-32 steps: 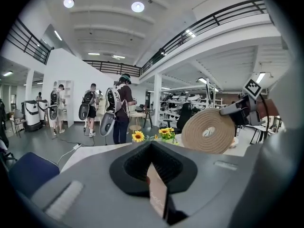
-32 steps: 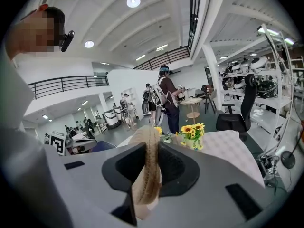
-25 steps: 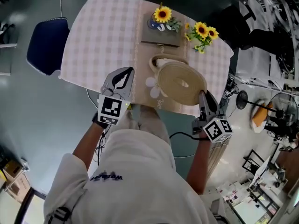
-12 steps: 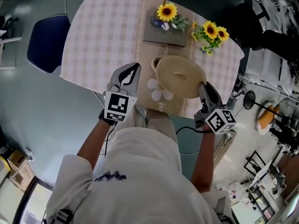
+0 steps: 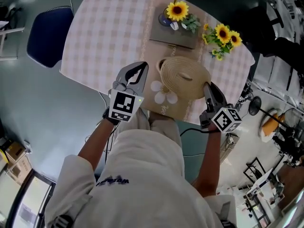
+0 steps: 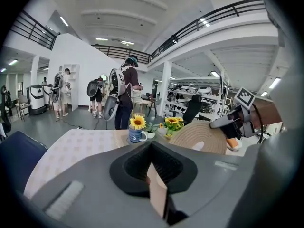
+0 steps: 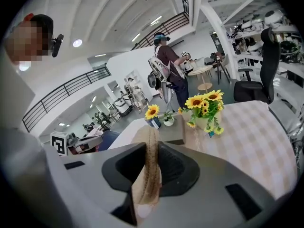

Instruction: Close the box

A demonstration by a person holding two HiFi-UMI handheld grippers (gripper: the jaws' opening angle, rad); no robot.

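A round woven straw lid hangs tilted over a woven box, of which only a bit of the left rim shows. My right gripper is shut on the lid's near right edge. In the right gripper view that edge stands on end between the pads of the right gripper. My left gripper hovers just left of the box, shut and holding nothing. From the left gripper view, the lid shows ahead to the right, with the right gripper on it.
A mug with a sunflower stands on a grey slab behind the box. A sunflower bunch is at the back right. A white flower-shaped piece lies at the checked table's near edge. A blue chair stands left. People stand in the background.
The lid has moved left and over the box, covering most of its opening. My left gripper has come closer to the box's left side.
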